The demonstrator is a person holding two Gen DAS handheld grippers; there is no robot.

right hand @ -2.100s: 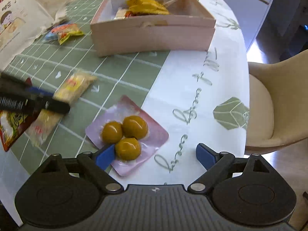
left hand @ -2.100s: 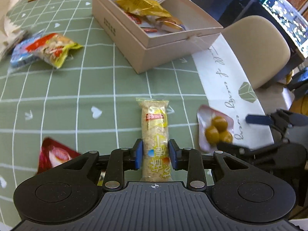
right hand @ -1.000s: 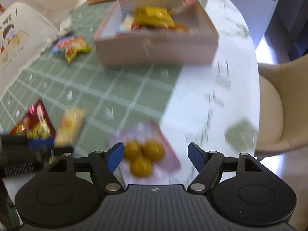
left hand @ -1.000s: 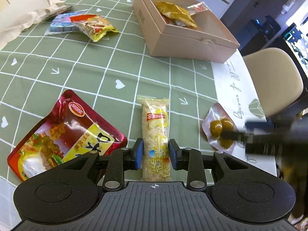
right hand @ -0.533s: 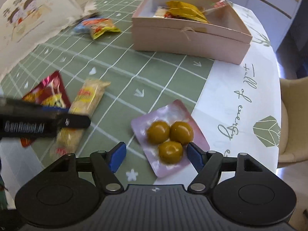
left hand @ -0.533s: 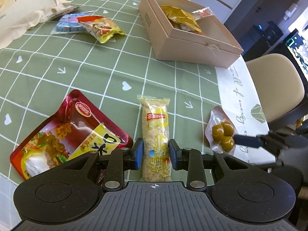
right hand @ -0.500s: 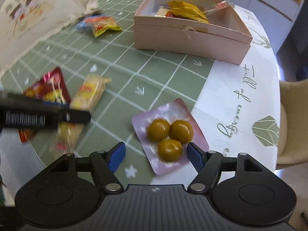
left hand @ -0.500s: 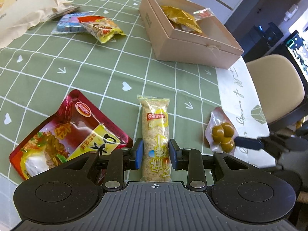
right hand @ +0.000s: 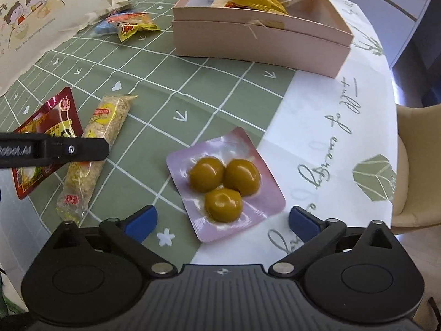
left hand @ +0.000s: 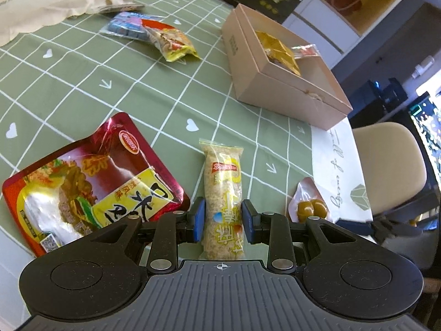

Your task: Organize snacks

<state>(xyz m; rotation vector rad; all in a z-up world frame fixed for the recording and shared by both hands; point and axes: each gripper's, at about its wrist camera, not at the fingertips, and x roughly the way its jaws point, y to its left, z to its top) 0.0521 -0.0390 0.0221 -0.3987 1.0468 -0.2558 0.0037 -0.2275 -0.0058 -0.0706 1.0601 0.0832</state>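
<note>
Table under green checked cloth [left hand: 82, 88]: all stock lies here.

Open pale-pink cardboard box [right hand: 259, 35], far side: already holds yellow and clear packets; destination, by my judgement.

Red foil meal pouch [left hand: 91, 182], near left: untouched.

Long clear-wrapped rice-crisp bar [left hand: 223, 193], centre: clamped near its lower end by my left tongs [left hand: 222, 218], still resting flat on the cloth.

Pink vacuum pack of three olive-coloured balls [right hand: 224, 183], at the cloth's white border: flat, lying just ahead of my right tongs [right hand: 222, 222], whose jaws have just been spreading and stand wide, gripping nothing.

Step in hand: pick-up of both. Next: lower right tongs astride the pack, pinch an edge, carry both to the box.
</note>
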